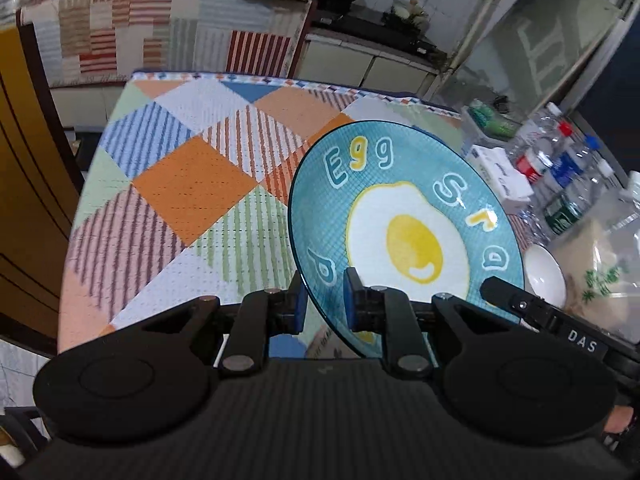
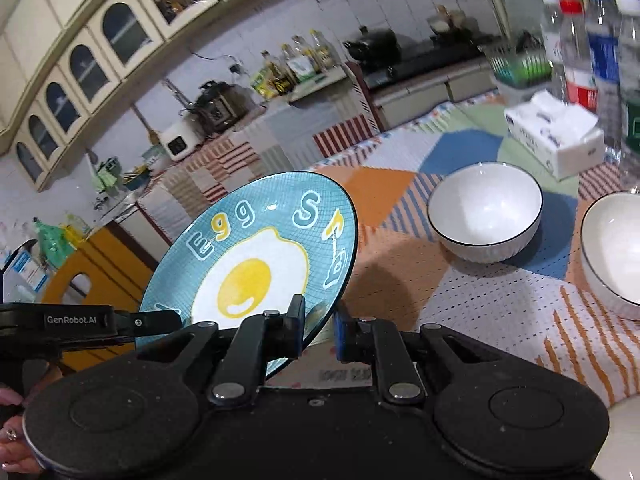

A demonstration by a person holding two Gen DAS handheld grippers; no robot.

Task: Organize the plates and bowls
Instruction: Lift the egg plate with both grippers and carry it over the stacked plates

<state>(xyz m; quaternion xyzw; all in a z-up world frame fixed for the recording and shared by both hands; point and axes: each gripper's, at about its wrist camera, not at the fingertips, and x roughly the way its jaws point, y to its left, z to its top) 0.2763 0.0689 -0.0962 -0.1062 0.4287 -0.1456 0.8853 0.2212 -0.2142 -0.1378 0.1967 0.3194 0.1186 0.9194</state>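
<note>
The blue egg plate (image 1: 404, 232) is held aloft and tilted between both tools: the left hand-held gripper (image 1: 325, 300) is clamped on one rim, the right hand-held gripper (image 2: 318, 330) on the opposite rim. Two white bowls (image 2: 486, 210) are seen ahead-right of the right one, on the surface (image 2: 500, 304).

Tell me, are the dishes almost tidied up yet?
Not yet. Nothing looks stacked or put away. In hand: the round blue plate with the fried-egg picture is tilted above the patchwork tablecloth, its rim pinched by both the left gripper and the right gripper. Left: two white black-rimmed bowls sit apart on the cloth.
</note>
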